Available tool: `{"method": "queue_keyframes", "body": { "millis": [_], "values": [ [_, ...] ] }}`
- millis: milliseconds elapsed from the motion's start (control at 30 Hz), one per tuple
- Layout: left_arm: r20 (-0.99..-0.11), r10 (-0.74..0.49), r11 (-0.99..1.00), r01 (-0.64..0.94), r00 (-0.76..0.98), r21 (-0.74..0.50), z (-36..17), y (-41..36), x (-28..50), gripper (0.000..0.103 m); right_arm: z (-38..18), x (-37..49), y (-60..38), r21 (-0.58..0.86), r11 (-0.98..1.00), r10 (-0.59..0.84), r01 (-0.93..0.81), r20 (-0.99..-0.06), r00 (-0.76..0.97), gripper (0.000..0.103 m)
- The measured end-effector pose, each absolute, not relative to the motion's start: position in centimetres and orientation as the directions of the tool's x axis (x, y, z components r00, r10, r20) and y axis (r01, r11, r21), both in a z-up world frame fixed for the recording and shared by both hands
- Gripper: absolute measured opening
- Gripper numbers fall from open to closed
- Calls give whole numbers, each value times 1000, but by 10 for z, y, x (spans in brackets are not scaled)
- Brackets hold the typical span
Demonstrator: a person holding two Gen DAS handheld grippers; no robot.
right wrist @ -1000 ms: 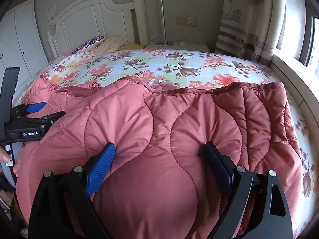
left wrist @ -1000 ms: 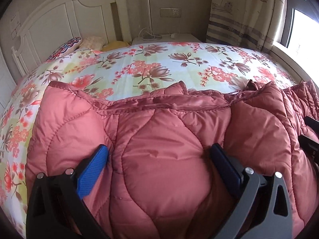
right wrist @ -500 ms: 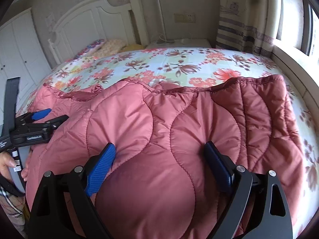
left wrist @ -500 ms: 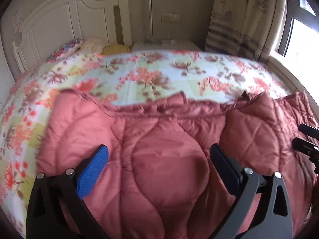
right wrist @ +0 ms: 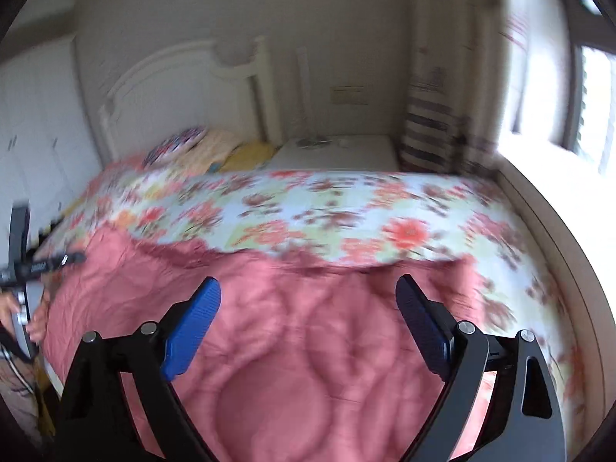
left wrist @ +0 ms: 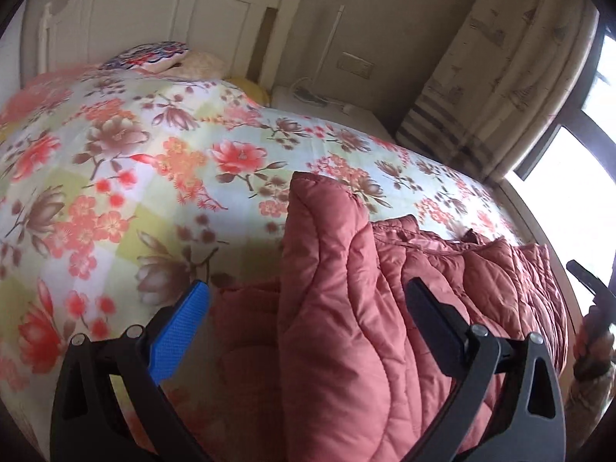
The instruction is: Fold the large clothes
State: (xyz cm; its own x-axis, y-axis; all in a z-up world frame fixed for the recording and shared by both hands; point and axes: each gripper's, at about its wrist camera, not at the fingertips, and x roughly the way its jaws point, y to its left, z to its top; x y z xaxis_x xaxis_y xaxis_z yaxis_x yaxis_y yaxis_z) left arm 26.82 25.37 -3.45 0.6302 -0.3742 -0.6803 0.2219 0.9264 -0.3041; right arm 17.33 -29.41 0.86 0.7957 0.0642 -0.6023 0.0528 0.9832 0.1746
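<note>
Early stage of folding. The pink quilted jacket [left wrist: 346,327] lies bunched on the bed [left wrist: 134,177], one padded panel standing upright in a ridge; judged from this, no flat fold is finished and smoothing and further folds remain. The left tool [left wrist: 304,308] stands wide open astride that ridge, gripping nothing. The right tool [right wrist: 308,304], likewise wide open and empty, hovers over the jacket's flatter part. The fabric is puffy, with wavy stitched channels and a slight sheen; the floral bedspread looks smooth.
</note>
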Motion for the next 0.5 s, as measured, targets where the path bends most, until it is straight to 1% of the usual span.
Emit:
{"method": "queue_keyframes", "body": {
  "millis": [33,67,100,167,200,233,267,300,333,367,400,433,500],
  "values": [
    [-677,-387,922,241,626,-305,-35,253,272,101,1,173,-319,209,972,45,111,-625,780,88],
    [-676,-400,916,259,618,-305,-36,249,278,101,-9,174,-343,264,953,61,146,-643,763,88],
    [-679,-413,911,273,607,-310,-38,245,284,101,-17,176,-358,319,937,108,140,-648,754,88],
    [-692,-439,898,290,573,-331,-42,237,300,101,-37,184,-380,450,889,249,86,-632,734,88],
    [-696,-446,895,289,563,-340,-43,234,306,100,-44,189,-383,470,880,280,69,-631,724,88],
    [-696,-455,890,289,556,-352,-44,232,311,95,-47,193,-383,472,880,295,56,-635,714,87],
    [-689,-474,880,300,548,-367,-44,230,315,87,-51,199,-381,464,885,306,38,-641,704,81],
    [-686,-485,874,312,542,-372,-44,228,316,55,-52,202,-378,462,887,314,25,-641,701,71],
    [-693,-481,877,314,537,-365,-42,227,314,9,-54,205,-375,460,888,327,4,-638,697,63],
    [-694,-475,880,303,541,-366,-40,229,312,6,-53,206,-371,445,896,324,-9,-640,697,38],
    [-675,-478,878,296,563,-375,-33,233,306,6,-45,201,-368,409,913,289,-7,-632,719,16],
    [-630,-487,873,315,604,-373,-19,237,293,5,-35,191,-365,402,915,279,-19,-601,749,15],
    [-582,-489,871,329,650,-364,0,241,280,5,-9,168,-365,412,908,294,-71,-509,809,14]
  ]
}}
